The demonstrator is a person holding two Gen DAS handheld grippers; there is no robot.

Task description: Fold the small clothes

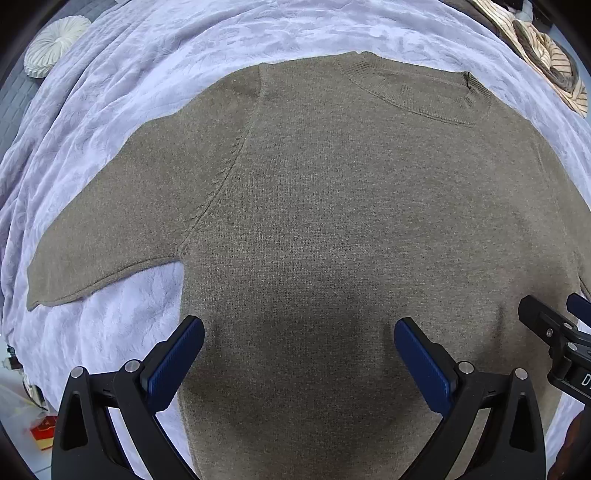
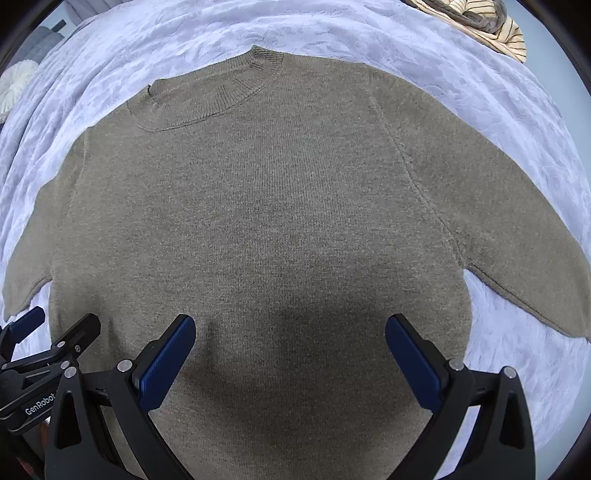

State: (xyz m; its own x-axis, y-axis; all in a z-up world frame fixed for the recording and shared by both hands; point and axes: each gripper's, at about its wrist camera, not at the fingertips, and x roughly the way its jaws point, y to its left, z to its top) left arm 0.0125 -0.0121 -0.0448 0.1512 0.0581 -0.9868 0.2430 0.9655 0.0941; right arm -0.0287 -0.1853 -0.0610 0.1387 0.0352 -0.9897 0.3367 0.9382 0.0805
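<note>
Lying flat and unfolded on the lilac bedspread [image 1: 110, 74], a taupe knit sweater [image 1: 332, 221], both grippers' jaws spread wide, empty.

Pale lavender bedspread [image 1: 155, 48], textured, wrinkled, covering the bed. Round white pleated cushion [image 1: 55, 46] at far left edge. Striped cream-and-brown fabric heap [image 2: 480, 22] at far right corner. Red item [image 1: 44, 430] low at left, unclear

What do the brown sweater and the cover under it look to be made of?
The sweater looks like fine knit, likely wool or a blend: matte, slightly fuzzy, with ribbing at the collar. The lilac bed cover looks like soft plush or embossed fleece, with a raised pattern and faint sheen.
</note>
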